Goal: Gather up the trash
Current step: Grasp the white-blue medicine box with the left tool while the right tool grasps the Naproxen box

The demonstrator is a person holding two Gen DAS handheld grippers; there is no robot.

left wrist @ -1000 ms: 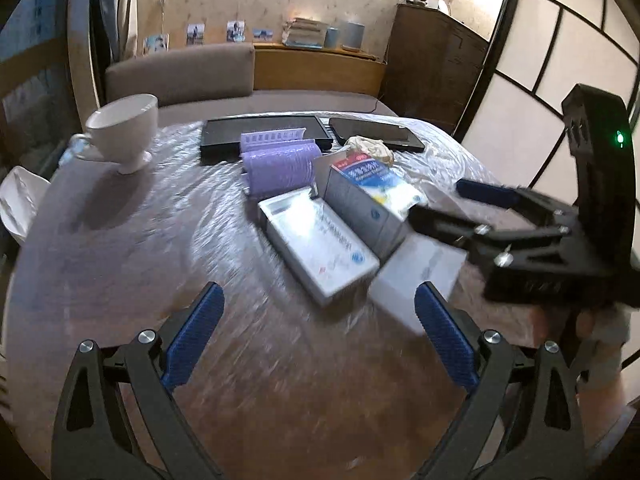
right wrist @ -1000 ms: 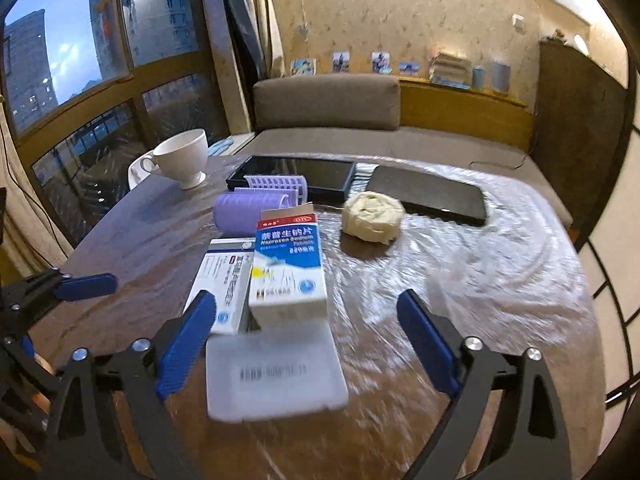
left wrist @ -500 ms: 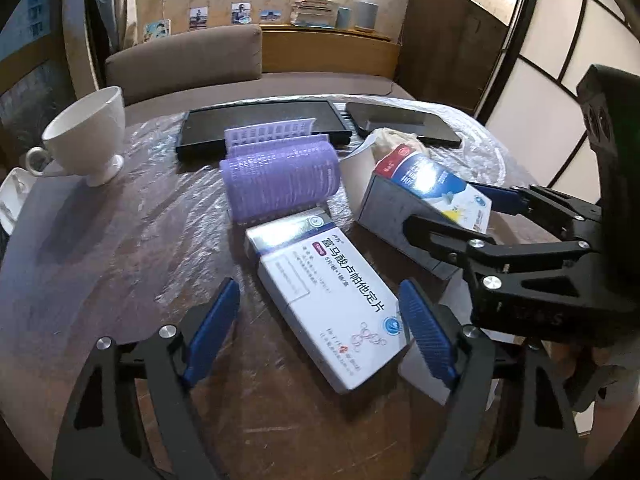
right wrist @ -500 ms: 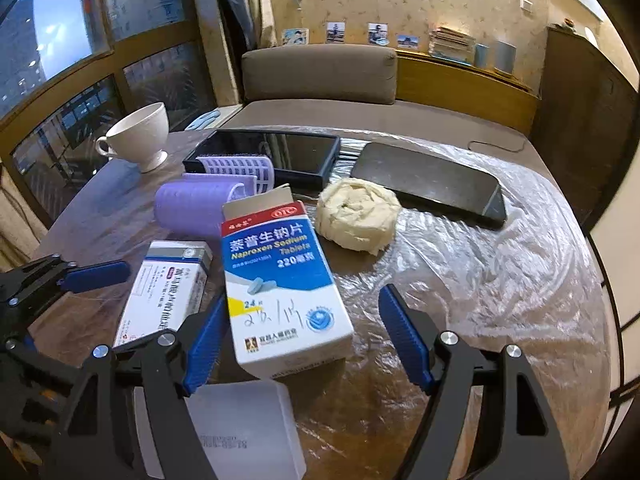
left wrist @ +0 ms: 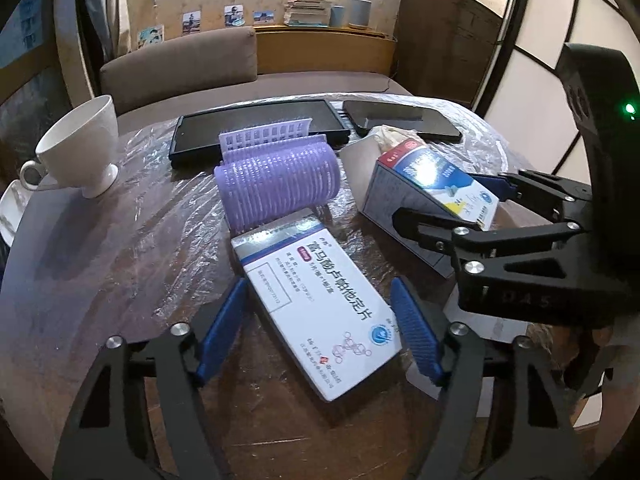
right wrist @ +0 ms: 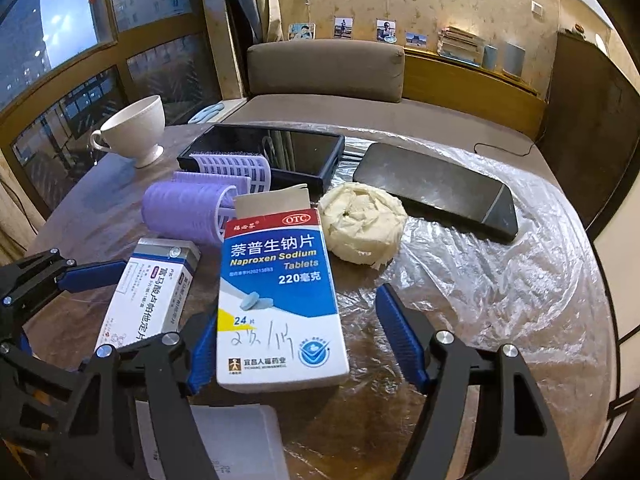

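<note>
On the plastic-covered table (right wrist: pixel 500 280), 2 medicine boxes lie side by side. White medicine box (left wrist: pixel 320 312) lies flat between the blue pads of the left gripper (left wrist: pixel 320 336); jaws spread wide, pads on either side of the box; contact cannot be told from this view. Naproxen box (right wrist: pixel 276 300), blue and white with top flap open, sits between the pads of the right gripper (right wrist: pixel 304 344); jaws also wide, left pad close against the box edge, right pad apart from it. Crumpled tissue ball (right wrist: pixel 362 222) rests just beyond the naproxen box, to its right, near the dark phone (right wrist: pixel 436 190). Purple hair roller (left wrist: pixel 278 182) lies on its side touching the far end of the white medicine box; a second, paler roller (right wrist: pixel 236 166) stands behind it against the black tray (right wrist: pixel 304 148). White cup (left wrist: pixel 84 148) stands well apart at the table's left edge. Translucent plastic case (right wrist: pixel 236 444) lies under the right gripper, partly hidden.
</note>
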